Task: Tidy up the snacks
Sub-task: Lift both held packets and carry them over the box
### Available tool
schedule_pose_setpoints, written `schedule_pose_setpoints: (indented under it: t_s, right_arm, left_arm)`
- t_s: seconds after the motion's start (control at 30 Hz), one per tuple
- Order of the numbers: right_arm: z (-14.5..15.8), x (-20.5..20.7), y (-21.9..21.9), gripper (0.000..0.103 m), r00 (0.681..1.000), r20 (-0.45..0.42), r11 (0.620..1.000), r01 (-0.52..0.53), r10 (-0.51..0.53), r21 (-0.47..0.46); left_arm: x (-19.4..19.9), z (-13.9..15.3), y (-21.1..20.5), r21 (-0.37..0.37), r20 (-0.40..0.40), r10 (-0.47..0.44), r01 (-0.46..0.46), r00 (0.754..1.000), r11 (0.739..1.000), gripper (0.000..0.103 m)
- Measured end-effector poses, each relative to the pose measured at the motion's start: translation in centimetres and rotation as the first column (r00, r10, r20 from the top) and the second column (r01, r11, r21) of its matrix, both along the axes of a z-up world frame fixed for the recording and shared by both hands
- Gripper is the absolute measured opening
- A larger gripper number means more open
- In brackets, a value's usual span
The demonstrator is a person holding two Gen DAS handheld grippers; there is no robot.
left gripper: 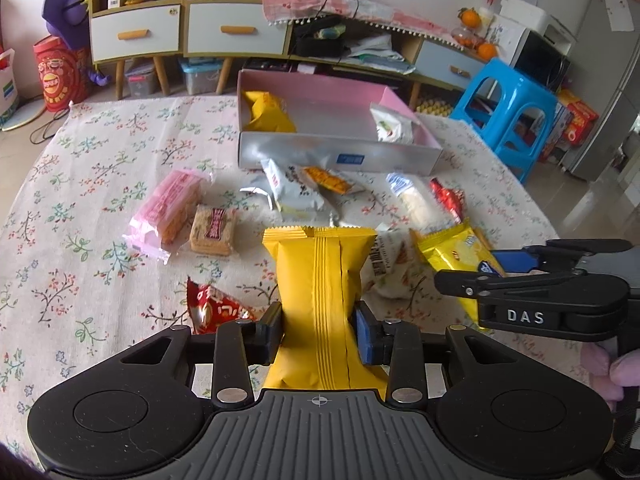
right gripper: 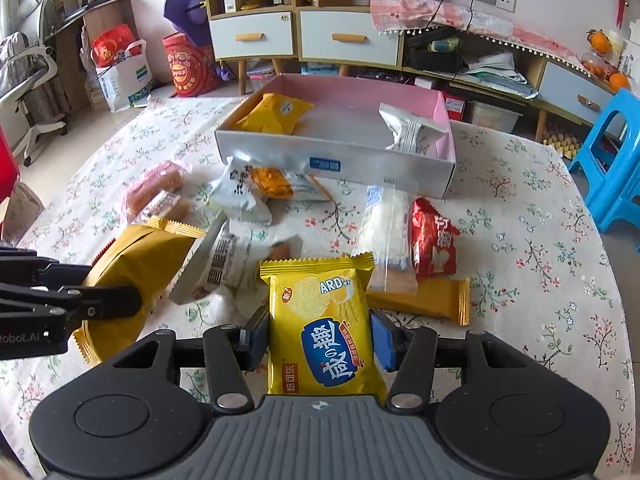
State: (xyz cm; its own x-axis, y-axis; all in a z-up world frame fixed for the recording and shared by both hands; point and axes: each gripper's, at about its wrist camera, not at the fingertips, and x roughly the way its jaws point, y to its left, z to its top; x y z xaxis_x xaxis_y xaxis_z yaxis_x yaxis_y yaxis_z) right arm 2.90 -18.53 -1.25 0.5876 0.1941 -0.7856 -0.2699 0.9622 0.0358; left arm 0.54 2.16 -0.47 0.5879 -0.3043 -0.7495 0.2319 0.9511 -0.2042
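Note:
My left gripper (left gripper: 318,326) is shut on a plain yellow snack packet (left gripper: 320,264), seam side up, held above the floral tablecloth. In the right wrist view that packet (right gripper: 136,256) shows at the left. My right gripper (right gripper: 320,336) is shut on a yellow cracker packet with a blue label (right gripper: 320,312), also off the cloth. Beyond both stands a pink-lined box with a silver front wall (left gripper: 304,152) (right gripper: 280,148); a yellow packet (left gripper: 266,114) and a white packet (left gripper: 390,124) lie inside. Loose snacks lie between me and the box: pink wafers (left gripper: 168,208), a brown biscuit (left gripper: 212,230), red packets (left gripper: 216,308) (right gripper: 434,244).
A blue plastic stool (left gripper: 508,112) stands beside the table at the right. Behind the table is a low cabinet with white drawers (left gripper: 236,32). A person's fingers (left gripper: 624,368) hold the right gripper's handle. An orange bar (right gripper: 424,300) lies on the cloth to the right of my right gripper.

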Motion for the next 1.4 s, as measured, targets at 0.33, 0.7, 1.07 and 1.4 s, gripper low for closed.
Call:
schedule_pose_setpoints:
  t_s: [0.33, 0.7, 1.07, 1.4]
  right_arm:
    - [2.1, 2.0, -0.6, 0.041, 0.998, 0.029, 0.998, 0.055, -0.056, 0.044]
    - [3.7, 4.8, -0.5, 0.041, 0.992, 0.035, 0.987, 0.117, -0.121, 0.11]
    - [4.1, 8.0, -0.9, 0.041, 0.98, 0.027, 0.971, 0.19, -0.196, 0.148]
    - [4.3, 11.2, -1.9, 0.041, 0.962, 0.037, 0.944, 0.259, -0.272, 0.205]
  left_arm:
    - [1.4, 1.7, 0.9, -0.054, 0.023, 0.038, -0.037, 0.999, 0.998, 0.033]
    - [4.8, 3.1, 1.6, -0.111, 0.039, 0.102, -0.097, 0.994, 0.989, 0.033]
    - [8.4, 3.3, 1.6, -0.131, 0.051, 0.174, -0.166, 0.983, 0.977, 0.033]
    - [11.2, 3.4, 1.9, -0.171, 0.024, 0.245, -0.237, 0.969, 0.956, 0.033]
